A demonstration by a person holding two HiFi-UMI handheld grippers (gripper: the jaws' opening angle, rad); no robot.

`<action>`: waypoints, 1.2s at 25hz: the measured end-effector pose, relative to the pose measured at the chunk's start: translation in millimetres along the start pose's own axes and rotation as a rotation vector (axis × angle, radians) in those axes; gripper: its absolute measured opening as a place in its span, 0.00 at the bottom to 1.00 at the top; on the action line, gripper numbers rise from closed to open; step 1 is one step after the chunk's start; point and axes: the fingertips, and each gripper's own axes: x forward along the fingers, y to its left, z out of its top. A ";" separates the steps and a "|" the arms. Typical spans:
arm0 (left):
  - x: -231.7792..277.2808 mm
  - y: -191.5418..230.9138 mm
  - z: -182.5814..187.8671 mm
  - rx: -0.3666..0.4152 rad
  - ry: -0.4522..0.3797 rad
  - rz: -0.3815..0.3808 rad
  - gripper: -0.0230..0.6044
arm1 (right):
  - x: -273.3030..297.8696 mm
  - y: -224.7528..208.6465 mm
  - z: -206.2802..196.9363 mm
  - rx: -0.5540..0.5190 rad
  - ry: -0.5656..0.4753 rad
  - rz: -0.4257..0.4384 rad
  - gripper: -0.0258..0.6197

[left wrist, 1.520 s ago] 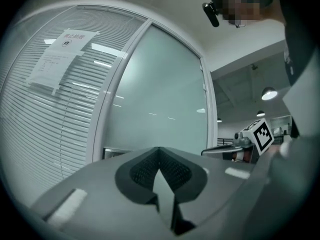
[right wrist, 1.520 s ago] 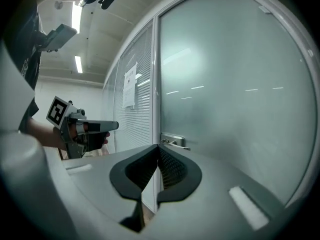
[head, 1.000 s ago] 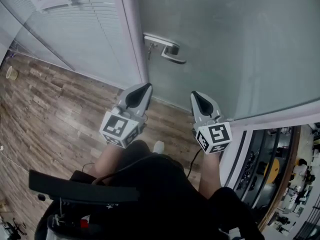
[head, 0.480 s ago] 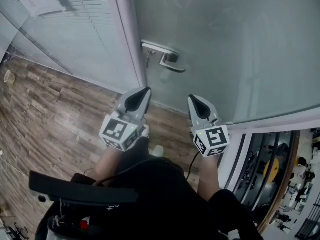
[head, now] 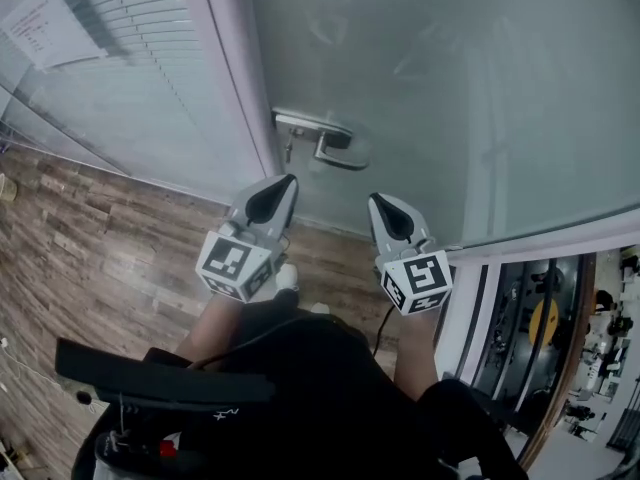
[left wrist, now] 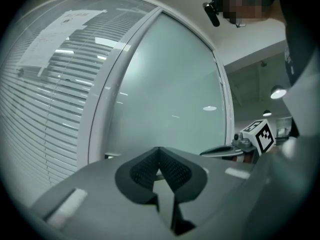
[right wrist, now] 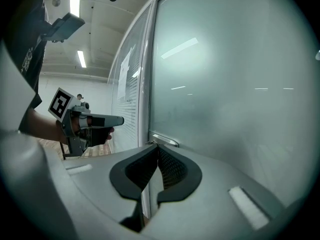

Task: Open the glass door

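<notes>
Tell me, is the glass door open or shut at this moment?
Shut: the glass door lies flush against its frame, with no gap showing, and the lever handle is untouched.

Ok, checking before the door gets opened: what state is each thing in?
Door, shut.
Handle, level, untouched.
Left gripper, shut, empty, short of the handle.
Right gripper, shut, empty, short of the handle.
Blinds, lowered.
</notes>
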 end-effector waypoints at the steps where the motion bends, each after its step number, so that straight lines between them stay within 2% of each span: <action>1: 3.6 3.9 0.6 -0.002 0.000 -0.008 0.03 | 4.3 -1.0 0.2 -0.004 0.005 -0.007 0.05; 8: 28.2 21.0 1.1 0.003 0.016 -0.083 0.03 | 38.4 -10.2 -14.8 -0.050 0.077 -0.063 0.07; 14: 41.5 26.9 -9.1 -0.002 0.038 -0.135 0.03 | 57.2 -8.0 -35.3 -0.143 0.154 -0.089 0.21; 16: 45.0 30.8 -10.4 -0.004 0.042 -0.153 0.03 | 63.4 -10.6 -40.6 -0.199 0.179 -0.114 0.31; 18: 46.7 36.3 -11.5 -0.008 0.045 -0.160 0.03 | 69.1 -13.8 -43.6 -0.278 0.206 -0.136 0.35; 20: 48.8 40.9 -13.1 -0.013 0.049 -0.162 0.03 | 75.5 -17.1 -49.8 -0.386 0.252 -0.147 0.32; 25: 52.6 40.7 -14.7 -0.013 0.054 -0.161 0.03 | 85.5 -25.1 -72.5 -0.662 0.381 -0.171 0.37; 27: 53.6 40.4 -12.7 -0.012 0.053 -0.155 0.03 | 87.4 -26.0 -74.6 -0.716 0.384 -0.192 0.35; 30: 53.5 41.5 -9.5 -0.015 0.048 -0.142 0.03 | 88.5 -23.6 -72.6 -0.711 0.342 -0.225 0.30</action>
